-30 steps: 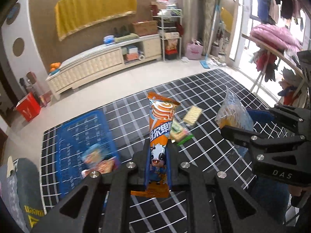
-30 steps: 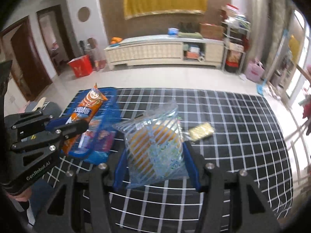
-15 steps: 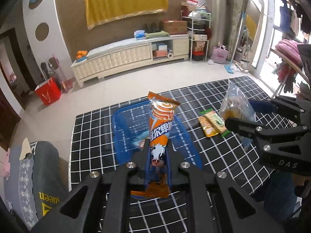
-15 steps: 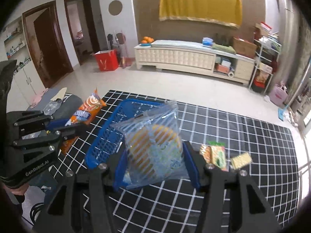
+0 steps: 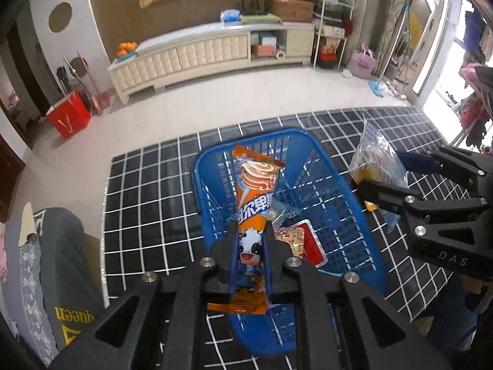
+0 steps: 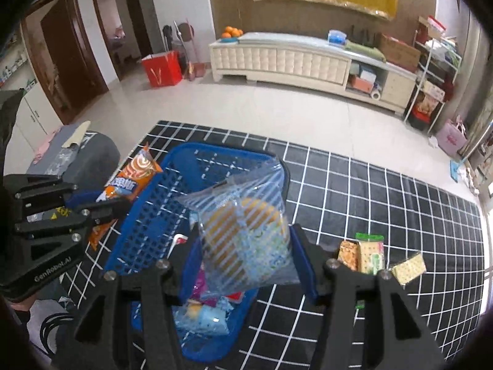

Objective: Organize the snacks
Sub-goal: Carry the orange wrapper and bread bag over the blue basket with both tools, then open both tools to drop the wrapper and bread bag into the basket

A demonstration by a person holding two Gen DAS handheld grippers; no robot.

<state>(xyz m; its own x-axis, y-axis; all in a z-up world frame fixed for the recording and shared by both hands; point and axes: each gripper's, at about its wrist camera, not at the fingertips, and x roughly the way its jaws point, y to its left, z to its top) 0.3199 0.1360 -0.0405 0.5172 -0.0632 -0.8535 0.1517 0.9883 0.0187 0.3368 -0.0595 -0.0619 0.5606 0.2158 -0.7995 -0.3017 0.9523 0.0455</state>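
Shift: both hands have swung across the checked mat, and the blue basket (image 5: 286,203) that sat off at nine o'clock a second ago now lies dead centre under both cameras.
Left gripper (image 5: 251,246): clamped narrow on the orange ice-cream wrapper (image 5: 254,191), which stands upright right over the basket's middle.
Right gripper (image 6: 245,246): pinched on the clear striped bag (image 6: 243,231), holding it above the basket's near end; in the left view it hangs at three o'clock beside the rim.
Basket contents: a red packet (image 5: 309,243) and other wrappers already lie inside.
Further out: three small packets (image 6: 369,252) sit on the mat (image 6: 369,191) at three o'clock, not yet collected.
Meaning: both snacks look lined up for release; letting go seems the next call.
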